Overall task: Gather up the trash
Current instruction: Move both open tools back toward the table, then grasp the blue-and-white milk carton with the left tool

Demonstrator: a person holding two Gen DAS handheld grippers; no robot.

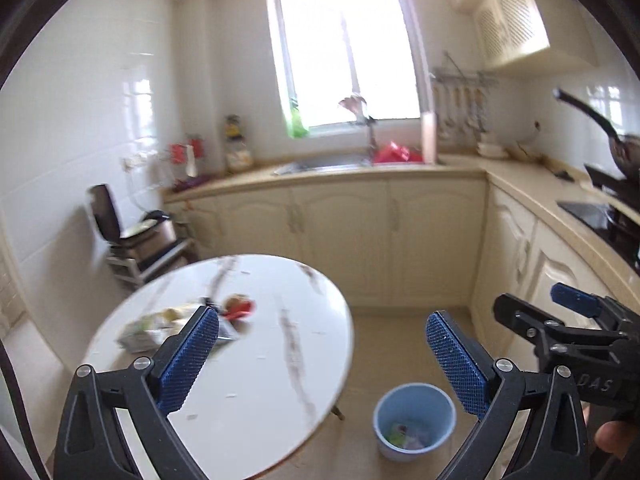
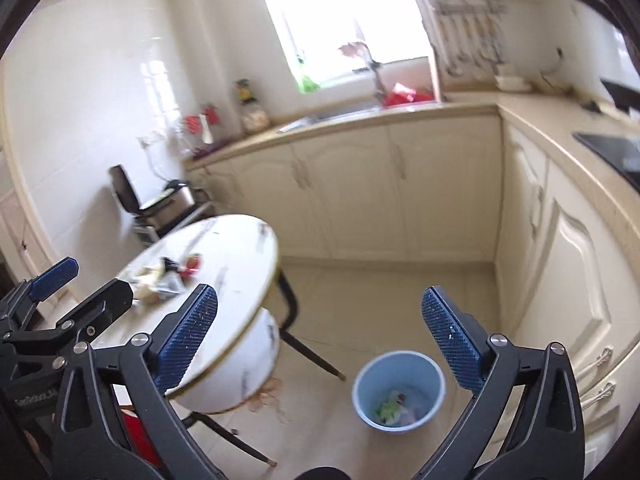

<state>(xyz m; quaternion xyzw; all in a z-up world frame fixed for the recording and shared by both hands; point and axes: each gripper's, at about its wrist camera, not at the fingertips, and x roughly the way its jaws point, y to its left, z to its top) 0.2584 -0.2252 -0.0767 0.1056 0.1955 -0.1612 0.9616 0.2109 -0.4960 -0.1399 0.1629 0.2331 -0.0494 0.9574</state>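
Both grippers, left (image 1: 322, 356) and right (image 2: 320, 330), fingers apart and empty above bin (image 2: 398, 390); next reach to wrappers (image 1: 160, 326) on surface (image 1: 256, 360) beside bin.

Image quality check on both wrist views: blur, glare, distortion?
Left wrist: window blown out, trash on the table motion-smeared, strong fisheye bending. Right wrist: window also overexposed, bin and table trash soft, cabinets curved by the lens.
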